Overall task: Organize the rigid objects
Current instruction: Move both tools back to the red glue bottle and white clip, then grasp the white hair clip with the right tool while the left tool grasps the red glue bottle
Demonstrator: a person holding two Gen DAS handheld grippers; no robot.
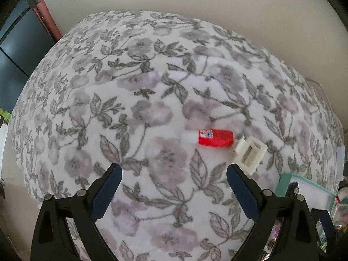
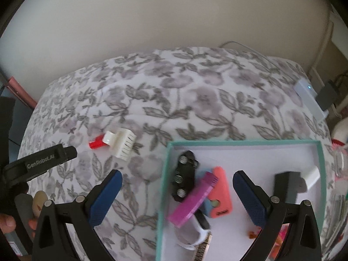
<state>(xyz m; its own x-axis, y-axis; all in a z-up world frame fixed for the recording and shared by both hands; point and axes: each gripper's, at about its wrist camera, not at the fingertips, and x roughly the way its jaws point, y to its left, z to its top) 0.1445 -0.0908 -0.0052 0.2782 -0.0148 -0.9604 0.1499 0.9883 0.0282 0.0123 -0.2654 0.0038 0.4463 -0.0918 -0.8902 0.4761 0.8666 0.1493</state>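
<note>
A red tube with a white cap [image 1: 212, 138] lies on the floral cloth, and a white hair claw clip [image 1: 250, 153] lies just right of it. My left gripper [image 1: 174, 175] hovers open in front of them, holding nothing. In the right wrist view the white clip [image 2: 121, 144] partly hides the red tube [image 2: 96, 144]. My right gripper [image 2: 177, 181] is open above the left wall of a teal-rimmed white box [image 2: 167, 174]. Inside lie a black part [image 2: 183, 179], a purple comb [image 2: 192, 200], a coral piece [image 2: 220, 192], a white watch [image 2: 196, 237] and a dark block [image 2: 285, 187].
The floral cloth [image 1: 134, 113] covers a rounded surface against a beige wall. The teal box corner [image 1: 304, 187] shows at the left view's right edge. A white device with a blue light [image 2: 310, 96] and cables sit at the far right. A hand [image 2: 8, 223] holds the left gripper's body [image 2: 41, 163].
</note>
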